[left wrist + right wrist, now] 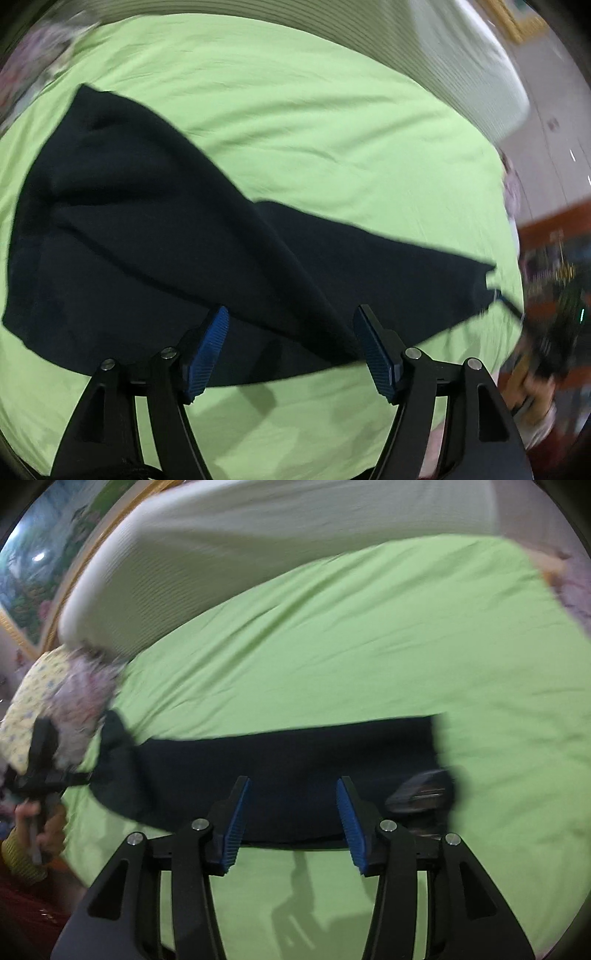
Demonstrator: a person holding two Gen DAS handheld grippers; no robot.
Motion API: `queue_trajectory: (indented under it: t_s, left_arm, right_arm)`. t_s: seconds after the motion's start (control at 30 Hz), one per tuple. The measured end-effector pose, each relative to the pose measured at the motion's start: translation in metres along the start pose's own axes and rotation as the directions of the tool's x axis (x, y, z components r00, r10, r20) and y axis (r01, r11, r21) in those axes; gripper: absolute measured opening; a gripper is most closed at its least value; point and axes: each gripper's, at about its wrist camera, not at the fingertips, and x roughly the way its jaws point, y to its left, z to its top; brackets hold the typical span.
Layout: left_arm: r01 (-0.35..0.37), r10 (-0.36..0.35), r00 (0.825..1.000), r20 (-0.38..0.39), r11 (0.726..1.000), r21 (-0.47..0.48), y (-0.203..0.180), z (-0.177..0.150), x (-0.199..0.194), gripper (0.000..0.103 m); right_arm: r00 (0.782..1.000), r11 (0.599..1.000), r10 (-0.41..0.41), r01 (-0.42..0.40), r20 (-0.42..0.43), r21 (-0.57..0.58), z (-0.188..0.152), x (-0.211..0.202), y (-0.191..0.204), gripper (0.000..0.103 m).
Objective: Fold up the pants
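No writing, label, brand or number can be read in either view; the blur hides any fine print on the far shelves (554, 280) and the framed picture (33, 590).

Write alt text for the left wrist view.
Dark pants lie rumpled across a green bedsheet, with the open left gripper above their near edge, holding nothing. A white pillow sits at the far side.
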Motion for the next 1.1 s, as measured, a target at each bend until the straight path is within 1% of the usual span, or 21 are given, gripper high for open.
queue_trajectory:
  t_s: [0.07,0.13,0.27,0.33,0.43,0.47,0.57,0.63,0.67,0.7,0.73,0.77,0.83,0.9,0.97,1.0,1.07,1.1]
  left_arm:
    - [-0.016,0.016,1.000,-0.007,0.999,-0.048,0.007,0.013,-0.001,0.071]
    - [-0.033,0.032,0.999,-0.010,0.994,-0.100,0.022,0.030,-0.005,0.071]
    - [-0.091,0.088,0.996,-0.024,0.979,-0.183,0.032,0.067,-0.001,0.071]
    - [-0.138,0.132,0.990,-0.044,0.968,-0.209,0.035,0.084,0.004,0.071]
    - [-0.209,0.198,0.978,-0.070,0.952,-0.222,0.036,0.103,0.013,0.071]
    - [-0.237,0.223,0.971,-0.085,0.944,-0.228,0.038,0.108,0.017,0.071]
    - [-0.290,0.269,0.956,-0.120,0.929,-0.231,0.040,0.118,0.030,0.071]
    - [-0.310,0.284,0.949,-0.138,0.922,-0.232,0.044,0.123,0.039,0.066]
    - [-0.315,0.288,0.947,-0.144,0.920,-0.231,0.045,0.124,0.041,0.056]
    - [-0.320,0.291,0.945,-0.151,0.919,-0.230,0.047,0.124,0.045,0.042]
    - [-0.313,0.283,0.947,-0.154,0.922,-0.230,0.048,0.128,0.049,0.032]
    - [-0.299,0.270,0.951,-0.151,0.926,-0.230,0.050,0.128,0.050,0.020]
    - [-0.266,0.243,0.962,-0.122,0.936,-0.231,0.052,0.125,0.048,0.013]
    - [-0.229,0.215,0.973,-0.082,0.944,-0.236,0.055,0.122,0.041,0.007]
    - [-0.178,0.177,0.984,-0.027,0.952,-0.248,0.058,0.111,0.027,0.007]
    - [-0.140,0.147,0.989,0.011,0.956,-0.258,0.061,0.105,0.016,0.006]
    - [-0.065,0.089,0.993,0.075,0.957,-0.282,0.066,0.088,-0.006,0.006]
    - [-0.040,0.072,0.993,0.098,0.956,-0.290,0.070,0.080,-0.015,0.006]
  right_arm:
    - [0.995,0.996,0.085,-0.086,-0.045,-0.025,0.001,0.022,0.023,0.049]
    - [0.987,0.988,0.136,-0.142,-0.090,-0.065,0.002,0.044,0.050,0.049]
    - [0.962,0.960,0.211,-0.238,-0.173,-0.150,0.000,0.085,0.102,0.049]
    - [0.953,0.942,0.217,-0.262,-0.211,-0.212,-0.002,0.104,0.127,0.049]
    - [0.948,0.917,0.197,-0.268,-0.249,-0.297,-0.004,0.128,0.158,0.049]
    - [0.946,0.907,0.198,-0.277,-0.258,-0.318,-0.005,0.134,0.163,0.049]
    - [0.944,0.893,0.180,-0.275,-0.278,-0.356,-0.008,0.151,0.178,0.049]
    - [0.940,0.892,0.172,-0.276,-0.295,-0.358,-0.009,0.161,0.183,0.049]
    - [0.940,0.891,0.165,-0.273,-0.300,-0.363,-0.010,0.165,0.185,0.049]
    - [0.938,0.888,0.160,-0.272,-0.307,-0.369,-0.010,0.170,0.187,0.049]
    - [0.935,0.884,0.160,-0.279,-0.318,-0.375,-0.012,0.173,0.188,0.047]
    - [0.932,0.879,0.162,-0.285,-0.323,-0.382,-0.014,0.174,0.189,0.043]
    - [0.931,0.872,0.148,-0.282,-0.334,-0.400,-0.014,0.178,0.195,0.012]
    - [0.937,0.865,0.135,-0.270,-0.321,-0.422,-0.014,0.174,0.196,0.008]
    - [0.938,0.860,0.154,-0.283,-0.311,-0.425,-0.012,0.168,0.198,0.007]
    - [0.938,0.856,0.160,-0.287,-0.307,-0.430,-0.011,0.166,0.200,0.007]
    - [0.941,0.838,0.171,-0.295,-0.293,-0.459,-0.010,0.155,0.206,0.007]
    - [0.942,0.824,0.175,-0.300,-0.287,-0.481,-0.012,0.148,0.208,0.007]
